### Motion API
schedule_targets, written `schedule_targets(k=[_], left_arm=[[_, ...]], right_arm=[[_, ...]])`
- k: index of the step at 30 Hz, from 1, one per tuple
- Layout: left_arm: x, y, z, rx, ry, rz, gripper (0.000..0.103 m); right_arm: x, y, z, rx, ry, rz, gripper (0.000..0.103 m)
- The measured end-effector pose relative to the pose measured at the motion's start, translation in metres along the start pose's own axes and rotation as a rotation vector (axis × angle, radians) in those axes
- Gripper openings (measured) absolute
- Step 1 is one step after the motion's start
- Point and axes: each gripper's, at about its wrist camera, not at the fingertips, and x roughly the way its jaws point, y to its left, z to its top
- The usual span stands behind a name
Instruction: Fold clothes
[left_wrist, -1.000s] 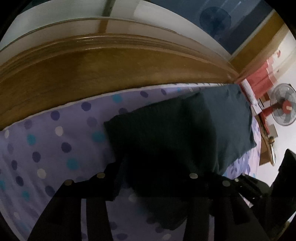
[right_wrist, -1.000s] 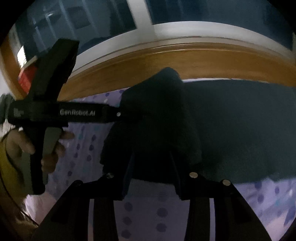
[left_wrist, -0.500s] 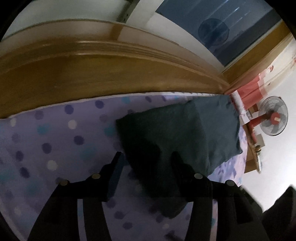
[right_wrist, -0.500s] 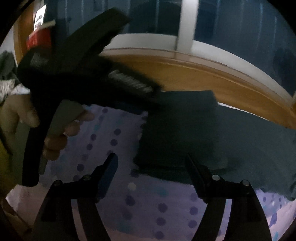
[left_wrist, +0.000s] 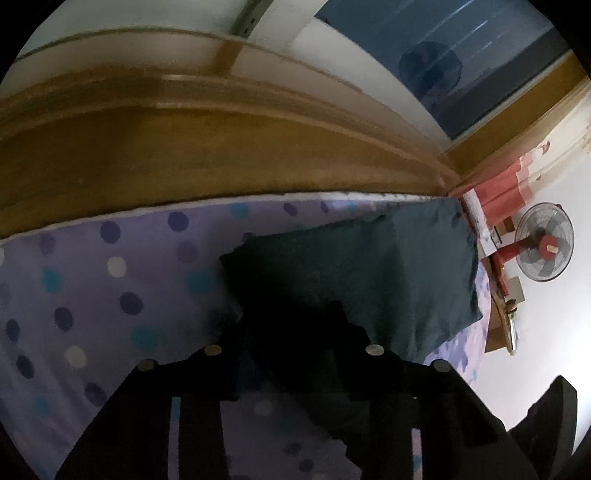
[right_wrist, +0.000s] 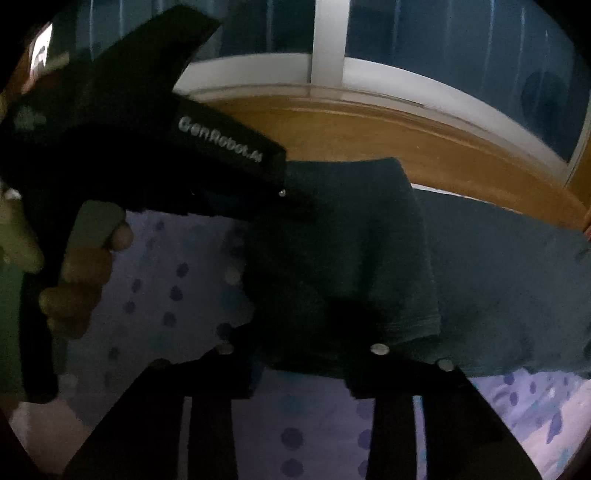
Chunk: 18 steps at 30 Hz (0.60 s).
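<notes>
Dark garment (left_wrist: 406, 266) lies folded on dotted sheet (left_wrist: 92, 280); both tools' states unclear.

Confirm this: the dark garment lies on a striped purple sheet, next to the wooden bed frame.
Not striped. The left wrist view shows the dark garment lying on a purple sheet printed with polka dots, next to the wooden bed frame. The rest is right.

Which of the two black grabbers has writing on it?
The left gripper, seen from the right wrist camera with a hand squeezing its handle. White letters run along its side. The right gripper shows only plain black fingers with silver screws.
</notes>
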Motion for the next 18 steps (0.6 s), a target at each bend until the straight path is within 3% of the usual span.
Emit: schedule_targets(k=[6,14,18], left_arm=[[-0.016,-0.035,0.006,0.050,-0.051,0.042,0.029],[-0.020,-0.085,0.020,0.119,-0.073,0.070,0.029],[-0.009,-0.114,0.027,0.155,-0.071,0.066,0.029]], right_arm=[[-0.024,-0.027,0.002,0.064,-0.054,0.098,0.022],[-0.058,-0.065,0.002,0.162,-0.112,0.200,0.022],[-0.065,-0.091,0.001,0.208,-0.125,0.205,0.022]])
